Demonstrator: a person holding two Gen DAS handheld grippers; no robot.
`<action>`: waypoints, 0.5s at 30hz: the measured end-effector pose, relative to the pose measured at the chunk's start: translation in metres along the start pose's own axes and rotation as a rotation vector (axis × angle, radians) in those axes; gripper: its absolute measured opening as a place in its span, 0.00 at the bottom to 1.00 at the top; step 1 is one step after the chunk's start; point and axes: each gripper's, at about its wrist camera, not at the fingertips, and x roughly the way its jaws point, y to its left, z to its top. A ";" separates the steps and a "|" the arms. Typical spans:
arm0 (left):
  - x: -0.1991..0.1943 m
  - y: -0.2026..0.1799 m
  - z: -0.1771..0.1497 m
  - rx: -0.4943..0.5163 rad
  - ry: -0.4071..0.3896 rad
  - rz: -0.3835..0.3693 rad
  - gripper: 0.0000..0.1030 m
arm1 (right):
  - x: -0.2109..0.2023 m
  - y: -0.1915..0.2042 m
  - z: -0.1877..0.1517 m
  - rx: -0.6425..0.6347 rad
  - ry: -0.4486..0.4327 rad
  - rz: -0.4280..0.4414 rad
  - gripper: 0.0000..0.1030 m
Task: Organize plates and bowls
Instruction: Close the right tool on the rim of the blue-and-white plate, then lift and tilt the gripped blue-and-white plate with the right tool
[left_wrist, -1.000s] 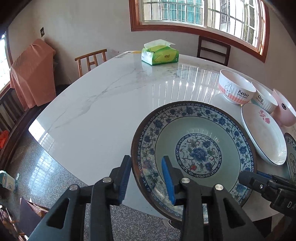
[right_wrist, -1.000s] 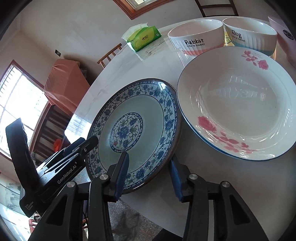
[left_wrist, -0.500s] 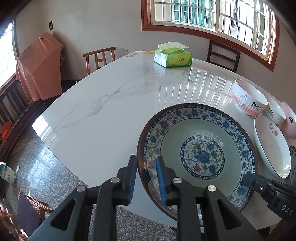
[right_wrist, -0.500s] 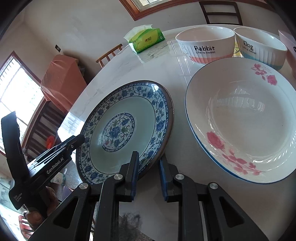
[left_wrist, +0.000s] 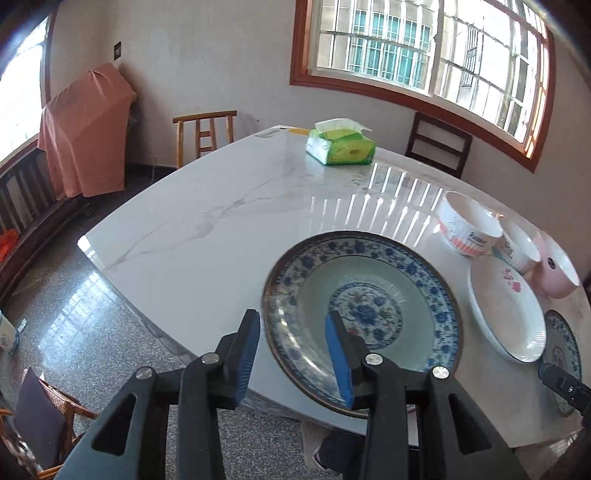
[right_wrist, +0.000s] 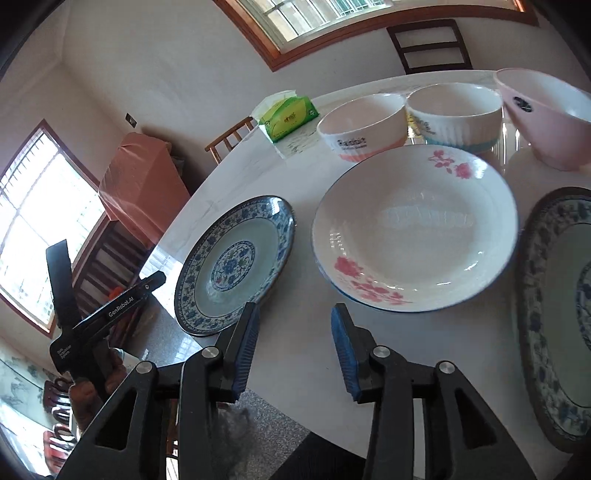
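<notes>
Left wrist view: we found the left gripper (left_wrist: 293, 350) released, jaws spread either side of the near rim of the blue-patterned plate (left_wrist: 364, 314), which lay on the marble table (left_wrist: 207, 236) at its near edge.

Right wrist view: we found the right gripper (right_wrist: 293, 345) released and holding nothing, between that plate (right_wrist: 236, 264) and the white floral plate (right_wrist: 415, 229). Three bowls stood behind.

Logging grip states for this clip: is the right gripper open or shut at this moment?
Open. The right gripper shows a wide gap between its blue pads, nothing between them, held above the table edge near the blue-patterned plate.
</notes>
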 end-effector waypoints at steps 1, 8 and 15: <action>-0.005 -0.013 -0.003 0.016 0.015 -0.065 0.37 | -0.020 -0.016 -0.003 0.013 -0.021 -0.041 0.50; -0.011 -0.158 -0.041 0.244 0.206 -0.468 0.37 | -0.124 -0.128 -0.020 0.126 -0.108 -0.373 0.50; 0.018 -0.235 -0.059 0.245 0.336 -0.507 0.37 | -0.137 -0.183 -0.023 0.239 -0.099 -0.282 0.50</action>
